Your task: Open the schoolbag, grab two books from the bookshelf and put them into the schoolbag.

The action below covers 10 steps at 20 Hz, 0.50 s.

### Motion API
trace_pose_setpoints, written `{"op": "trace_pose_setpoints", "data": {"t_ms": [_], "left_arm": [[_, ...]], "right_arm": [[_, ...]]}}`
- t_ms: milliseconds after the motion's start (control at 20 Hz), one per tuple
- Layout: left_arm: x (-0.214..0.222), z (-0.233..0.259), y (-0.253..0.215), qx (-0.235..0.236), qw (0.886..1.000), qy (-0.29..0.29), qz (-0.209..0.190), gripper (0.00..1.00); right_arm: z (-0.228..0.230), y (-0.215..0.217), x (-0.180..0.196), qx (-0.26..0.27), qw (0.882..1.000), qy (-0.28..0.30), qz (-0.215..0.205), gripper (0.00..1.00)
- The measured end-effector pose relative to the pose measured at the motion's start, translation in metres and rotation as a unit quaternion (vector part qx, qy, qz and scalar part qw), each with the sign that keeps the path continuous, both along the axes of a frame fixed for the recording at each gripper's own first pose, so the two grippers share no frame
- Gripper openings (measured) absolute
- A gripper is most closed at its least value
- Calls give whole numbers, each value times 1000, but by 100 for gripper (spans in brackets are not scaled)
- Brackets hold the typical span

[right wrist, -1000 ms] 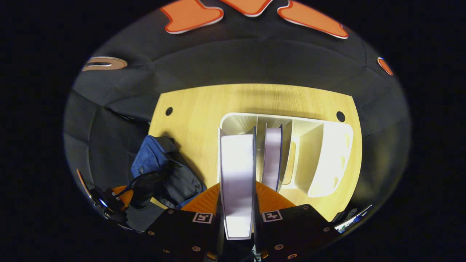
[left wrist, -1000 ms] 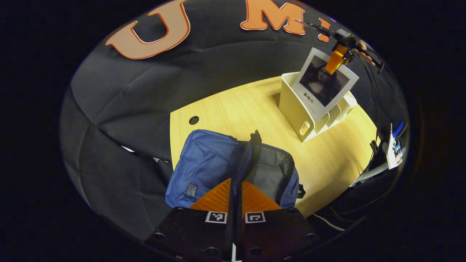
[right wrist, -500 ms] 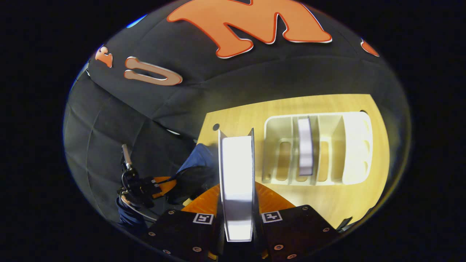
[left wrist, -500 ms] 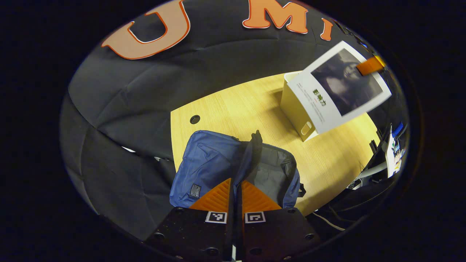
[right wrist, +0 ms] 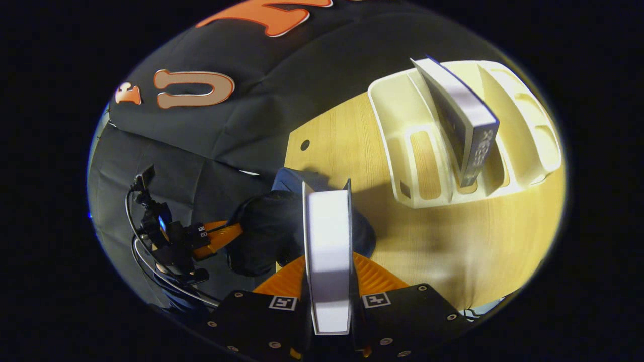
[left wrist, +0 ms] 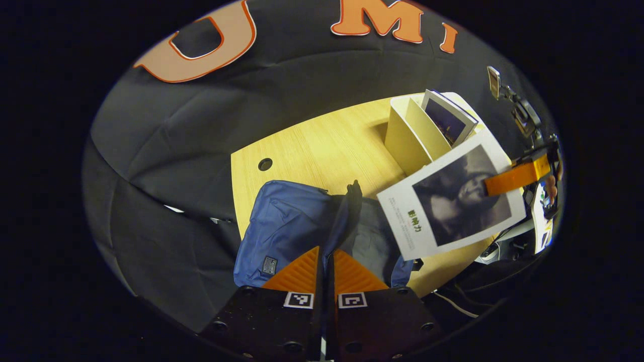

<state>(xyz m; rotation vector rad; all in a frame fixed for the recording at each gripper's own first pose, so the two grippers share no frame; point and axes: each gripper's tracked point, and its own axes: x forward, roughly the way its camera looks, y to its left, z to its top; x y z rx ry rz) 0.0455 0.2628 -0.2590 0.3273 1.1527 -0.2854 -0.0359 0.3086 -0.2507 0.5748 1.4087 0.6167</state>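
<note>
The blue schoolbag (left wrist: pixel 282 226) lies on the wooden table (left wrist: pixel 312 146), its dark inside showing. My left gripper (left wrist: pixel 326 251) is shut on the edge of the bag's raised flap and holds it up. My right gripper (right wrist: pixel 327 259) is shut on a white book (right wrist: pixel 327 221) with a dark portrait cover (left wrist: pixel 453 201), which hangs tilted over the bag's opening (right wrist: pixel 271 231). In the left gripper view the right gripper (left wrist: pixel 490 185) clamps the book's right edge. A second book (right wrist: pixel 460 125) leans in the cream bookshelf (right wrist: pixel 402 146), also seen as the bookshelf (left wrist: pixel 402 136) behind the bag.
A round cable hole (left wrist: pixel 265 164) is in the table left of the bag. Cables (left wrist: pixel 453 301) and small items (left wrist: pixel 541 216) sit off the table's right edge. The left gripper (right wrist: pixel 231 232) and its wiring are at the lower left of the right gripper view.
My right gripper has lifted the book out of the bookshelf and carried it down over the open bag. The left gripper has kept hold of the flap, hardly moving.
</note>
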Motion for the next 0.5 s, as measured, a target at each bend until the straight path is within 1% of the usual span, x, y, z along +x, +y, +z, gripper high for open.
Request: {"op": "trace_pose_setpoints", "data": {"t_ms": [200,500], "left_arm": [[-2,-1,-1,-7,1000,2,3,4],[-2,-4,-10,-15,1000,7,5,4]], "right_arm": [[-11,22,-13,29,999,16,-25,33],[-34,57,-20,49,996,22,-72,33]]}}
